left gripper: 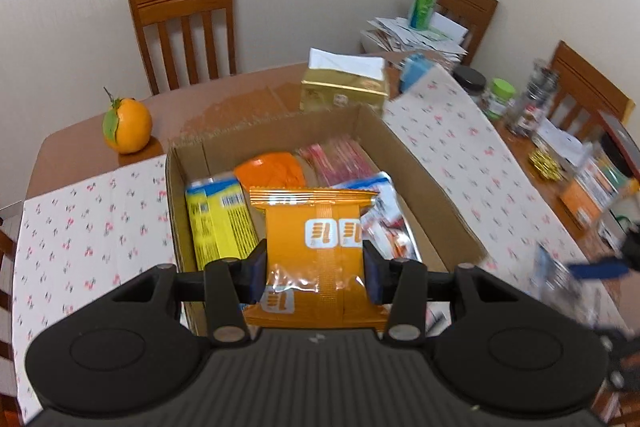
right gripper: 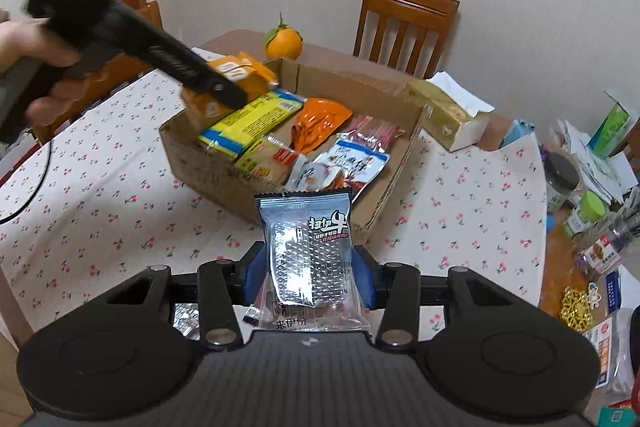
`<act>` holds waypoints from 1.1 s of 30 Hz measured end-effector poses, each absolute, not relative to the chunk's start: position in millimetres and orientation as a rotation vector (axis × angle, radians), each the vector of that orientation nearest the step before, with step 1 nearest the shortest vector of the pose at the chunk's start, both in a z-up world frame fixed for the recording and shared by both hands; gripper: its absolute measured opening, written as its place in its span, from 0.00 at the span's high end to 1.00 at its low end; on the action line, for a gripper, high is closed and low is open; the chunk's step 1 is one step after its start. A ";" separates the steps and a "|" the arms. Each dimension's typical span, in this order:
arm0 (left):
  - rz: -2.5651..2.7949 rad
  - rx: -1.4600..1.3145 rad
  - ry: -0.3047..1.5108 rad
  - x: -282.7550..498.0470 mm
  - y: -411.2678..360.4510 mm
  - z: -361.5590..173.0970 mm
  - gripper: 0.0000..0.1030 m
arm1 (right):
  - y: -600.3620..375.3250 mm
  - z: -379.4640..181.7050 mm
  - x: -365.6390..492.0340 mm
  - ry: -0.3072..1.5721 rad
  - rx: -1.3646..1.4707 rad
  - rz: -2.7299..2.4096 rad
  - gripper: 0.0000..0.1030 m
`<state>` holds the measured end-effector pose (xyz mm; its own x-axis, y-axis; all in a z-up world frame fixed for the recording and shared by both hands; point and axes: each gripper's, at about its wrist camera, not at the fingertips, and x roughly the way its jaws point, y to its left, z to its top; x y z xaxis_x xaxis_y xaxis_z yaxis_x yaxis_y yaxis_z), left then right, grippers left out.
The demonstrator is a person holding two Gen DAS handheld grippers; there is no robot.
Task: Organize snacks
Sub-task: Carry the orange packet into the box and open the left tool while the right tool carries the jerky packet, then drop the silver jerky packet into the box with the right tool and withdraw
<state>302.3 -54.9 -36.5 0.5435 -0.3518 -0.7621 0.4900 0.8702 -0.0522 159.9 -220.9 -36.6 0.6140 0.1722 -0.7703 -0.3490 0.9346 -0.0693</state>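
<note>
1. We see the orange snack packet clamped between the blue pads of the left gripper, its top edge pointing to 12 o'clock, held above the cardboard box.
2. The left jaws stand narrow, pressing both sides of that packet.
3. In the box, the yellow packet lies at 10 o'clock from the left gripper.
4. We see the silver snack packet pinched upright in the right gripper, over the cherry-print tablecloth.
5. From the right gripper, the box sits at 12 o'clock, the orange fruit beyond it.
</note>
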 end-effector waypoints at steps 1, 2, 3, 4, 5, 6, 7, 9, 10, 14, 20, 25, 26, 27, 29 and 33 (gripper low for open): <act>-0.494 0.168 0.861 309.4 -55.1 -38.9 0.56 | -221.2 -35.9 160.9 0.858 -0.222 0.301 0.51; -0.488 0.161 0.858 316.9 -56.9 -41.5 0.56 | -221.5 -35.0 161.7 0.857 -0.222 0.297 0.51; -0.479 0.154 0.849 325.3 -58.6 -45.1 0.56 | -221.9 -35.1 162.8 0.857 -0.222 0.294 0.51; -0.471 0.153 0.840 329.5 -58.0 -47.4 0.54 | -222.3 -35.2 163.7 0.857 -0.221 0.291 0.51; -0.456 0.154 0.832 335.5 -59.2 -51.4 0.46 | -222.4 -35.4 164.6 0.858 -0.219 0.288 0.51; -0.440 0.153 0.829 339.3 -59.1 -54.1 0.40 | -222.4 -35.5 165.0 0.859 -0.219 0.286 0.51; -0.418 0.147 0.827 341.9 -58.1 -56.4 0.27 | -222.3 -35.8 166.1 0.860 -0.219 0.284 0.51; -0.392 0.118 0.817 339.5 -52.2 -57.1 0.20 | -222.2 -36.3 167.0 0.862 -0.217 0.277 0.51; -0.393 0.101 0.810 335.5 -47.9 -56.2 0.20 | -222.6 -36.8 167.9 0.863 -0.215 0.275 0.51; -0.401 0.080 0.806 308.8 -34.6 -48.5 0.19 | -220.2 -35.9 170.2 0.861 -0.224 0.271 0.51; -0.360 0.099 0.762 245.8 -14.7 -41.1 0.07 | -214.8 -27.9 185.7 0.844 -0.236 0.282 0.51; -0.295 0.087 0.746 210.8 -0.6 -39.9 0.07 | -204.7 -21.6 213.5 0.831 -0.250 0.309 0.51; -0.287 0.085 0.741 204.9 2.3 -40.1 0.07 | -202.2 -20.9 221.4 0.831 -0.252 0.314 0.51; -0.286 0.080 0.741 199.5 5.7 -40.6 0.07 | -199.9 -20.9 229.5 0.832 -0.254 0.318 0.51; -0.278 0.066 0.750 190.7 13.3 -42.7 0.07 | -195.5 -21.5 245.5 0.835 -0.259 0.325 0.51; -0.234 0.045 0.768 175.2 30.9 -45.4 0.07 | -186.5 -30.0 282.9 0.846 -0.273 0.316 0.50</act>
<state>175.2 30.9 -45.4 0.6943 -0.1935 -0.6932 0.2263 0.9730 -0.0450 282.9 -186.5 -30.0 0.6212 0.1642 -0.7663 -0.3783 0.9192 -0.1098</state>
